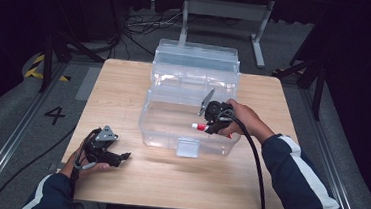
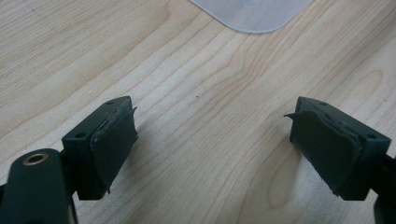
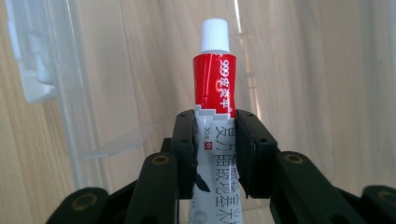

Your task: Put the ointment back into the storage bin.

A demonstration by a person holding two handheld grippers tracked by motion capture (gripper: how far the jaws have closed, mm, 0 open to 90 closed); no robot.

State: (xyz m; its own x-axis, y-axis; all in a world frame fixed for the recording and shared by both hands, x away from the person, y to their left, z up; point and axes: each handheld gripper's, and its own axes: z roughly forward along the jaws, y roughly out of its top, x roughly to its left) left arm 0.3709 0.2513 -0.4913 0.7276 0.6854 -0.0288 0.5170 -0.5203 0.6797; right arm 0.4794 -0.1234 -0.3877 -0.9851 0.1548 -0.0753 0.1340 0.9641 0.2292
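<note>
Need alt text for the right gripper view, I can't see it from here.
The right gripper clamps a red-and-white tube between its two black jaws, white screw cap pointing away from the camera. Behind it are the walls of a clear plastic box, with pale wood table showing through.

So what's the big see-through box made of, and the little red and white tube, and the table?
The box looks like clear, glossy hard plastic: the table grain shows through its walls. The tube, held in the right gripper, seems soft plastic or thin metal with a shiny printed skin and a ribbed white plastic cap; I can't tell which. The table looks like pale wood or wood-look laminate, matte, with wavy grain lines.
</note>
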